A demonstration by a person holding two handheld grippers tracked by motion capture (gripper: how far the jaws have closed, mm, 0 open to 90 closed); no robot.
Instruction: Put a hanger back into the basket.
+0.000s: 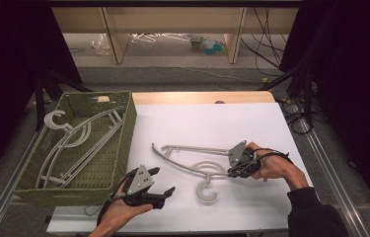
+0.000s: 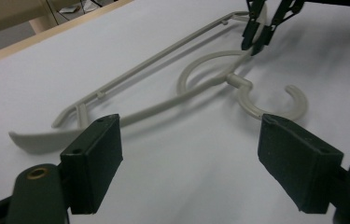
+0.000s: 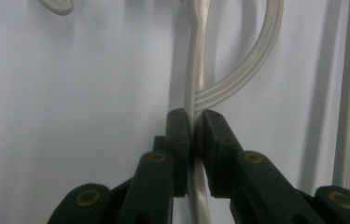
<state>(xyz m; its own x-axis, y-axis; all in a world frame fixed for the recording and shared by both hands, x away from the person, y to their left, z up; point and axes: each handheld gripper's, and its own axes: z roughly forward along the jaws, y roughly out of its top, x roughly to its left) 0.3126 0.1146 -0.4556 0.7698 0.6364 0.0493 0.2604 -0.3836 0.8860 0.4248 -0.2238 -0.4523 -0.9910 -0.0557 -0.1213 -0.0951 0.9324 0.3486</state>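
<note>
A pale plastic clothes hanger lies flat on the white table top, its hook toward the front. My right gripper is shut on the hanger's curved arm beside the loop; in the right gripper view the pads pinch that thin arm from both sides. My left gripper sits open near the front left, its jaws wide apart with nothing between them. In the left gripper view the hanger lies ahead of the open gripper, and the right gripper shows at the far end.
A green woven basket stands at the table's left edge with more pale hangers inside. Beyond the table there are a wooden shelf frame, loose cables and dark curtains.
</note>
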